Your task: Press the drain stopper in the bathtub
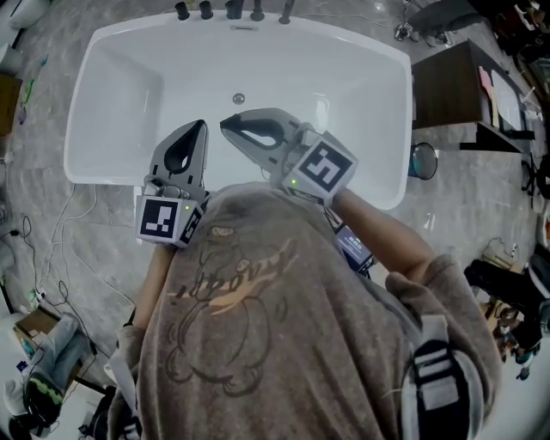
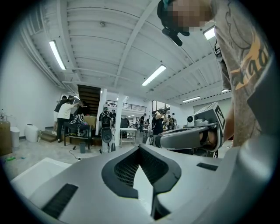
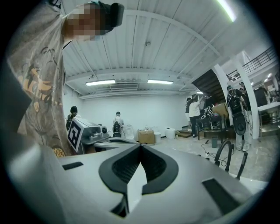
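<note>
In the head view the white bathtub (image 1: 112, 60) lies below me, and the small round metal drain stopper (image 1: 239, 99) sits on its floor near the far end. My left gripper (image 1: 203, 125) is held above the tub's near rim, pointing toward the far end. My right gripper (image 1: 224, 123) is close beside it, angled left, its tip a little short of the stopper. Both are well above the tub floor, with jaws together and nothing between them. The left gripper (image 2: 140, 147) and right gripper (image 3: 140, 146) both look out level into the hall, so the stopper is hidden in both gripper views.
Black tap fittings (image 1: 232, 10) line the tub's far rim, and a curved black spout (image 3: 228, 155) shows in the right gripper view. A dark wooden side table (image 1: 455, 86) stands to the right of the tub. Cables (image 1: 69, 223) trail on the marble floor at left. People (image 2: 65, 111) stand far back.
</note>
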The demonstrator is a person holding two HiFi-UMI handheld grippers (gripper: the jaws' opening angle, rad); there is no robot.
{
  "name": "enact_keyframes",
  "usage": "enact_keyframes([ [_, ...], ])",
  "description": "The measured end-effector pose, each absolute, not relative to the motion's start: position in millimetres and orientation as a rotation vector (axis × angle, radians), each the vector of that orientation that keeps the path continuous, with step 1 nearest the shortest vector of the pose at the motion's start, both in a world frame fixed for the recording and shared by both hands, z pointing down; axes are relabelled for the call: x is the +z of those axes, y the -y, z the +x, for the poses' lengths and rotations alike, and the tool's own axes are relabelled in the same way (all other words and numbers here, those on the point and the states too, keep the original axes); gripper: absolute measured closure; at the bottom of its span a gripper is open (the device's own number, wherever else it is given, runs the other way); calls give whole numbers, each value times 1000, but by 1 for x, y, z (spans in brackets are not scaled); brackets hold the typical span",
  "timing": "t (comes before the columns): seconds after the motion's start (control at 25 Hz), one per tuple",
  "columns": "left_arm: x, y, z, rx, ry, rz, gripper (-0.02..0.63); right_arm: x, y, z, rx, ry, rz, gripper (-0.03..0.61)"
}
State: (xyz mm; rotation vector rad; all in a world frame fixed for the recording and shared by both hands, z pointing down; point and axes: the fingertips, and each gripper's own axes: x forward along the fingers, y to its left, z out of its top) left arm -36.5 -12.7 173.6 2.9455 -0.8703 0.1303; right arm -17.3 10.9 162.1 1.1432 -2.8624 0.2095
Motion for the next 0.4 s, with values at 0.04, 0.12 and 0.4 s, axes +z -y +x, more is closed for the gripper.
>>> enact_keyframes([
  [0.04,174,13,-38,132,876,2942,611,162,-10,-19,208,2864,1138,575],
  [0.12,175,16,-40,135,885,2936,611,163,-8,-21,208,2865,1130,575],
  [0.4,178,16,-43,142,896,2927,611,170,-5,-21,225,2848,1126,575],
])
